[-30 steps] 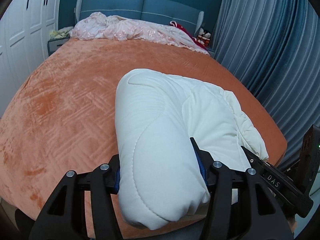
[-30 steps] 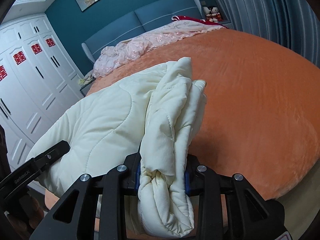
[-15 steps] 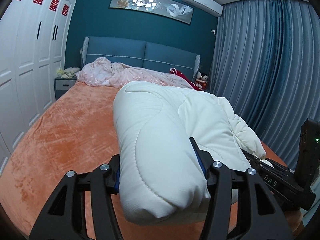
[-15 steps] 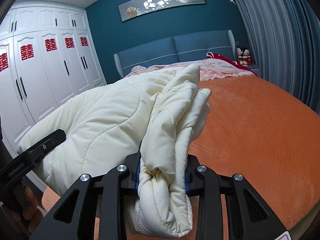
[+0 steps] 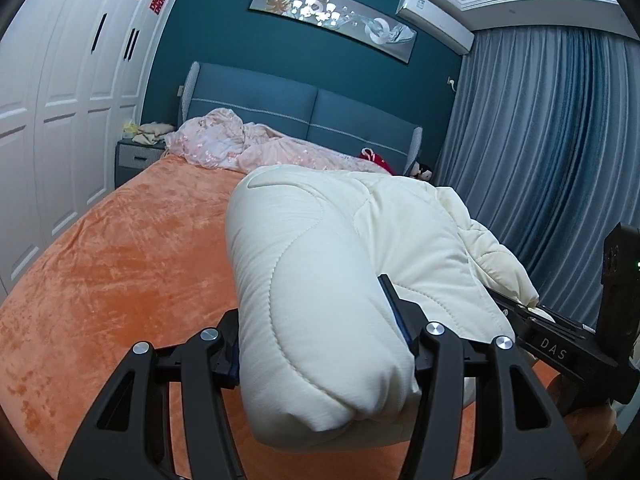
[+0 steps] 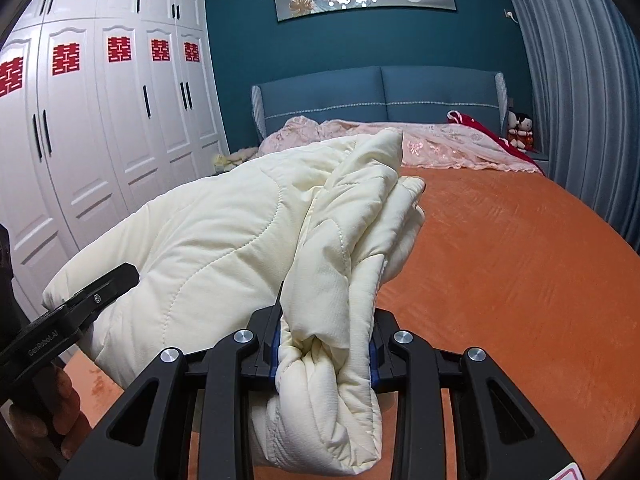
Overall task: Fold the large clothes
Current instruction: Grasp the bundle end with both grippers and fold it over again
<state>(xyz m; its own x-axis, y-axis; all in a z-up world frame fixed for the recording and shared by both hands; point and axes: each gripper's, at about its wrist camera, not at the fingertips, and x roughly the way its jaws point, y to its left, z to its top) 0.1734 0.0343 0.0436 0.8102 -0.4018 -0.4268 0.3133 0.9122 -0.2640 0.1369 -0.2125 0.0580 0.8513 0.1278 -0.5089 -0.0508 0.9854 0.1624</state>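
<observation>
Cream quilted jacket [image 5: 320,280] — puffy, wavy-stitched — hung over the plush orange bedspread [image 5: 120,264]; left gripper [image 5: 320,344] clamped a fat fold, right gripper [image 6: 326,348] a narrower bunched roll (edges crumpled).

Cream quilted jacket [image 5: 320,280] w/ wavy stitch lines, centre frame. Bedspread [image 5: 120,272] orange, faint geometric texture, lower left. Headboard [image 5: 304,116] and wall teal-blue. Wardrobe [image 6: 100,140] white w/ red cut-out symbols, upper left. Curtains [image 5: 552,140] grey-blue, right. Quilt [image 6: 440,144] pink, floral. Grippers black, blue pads.
</observation>
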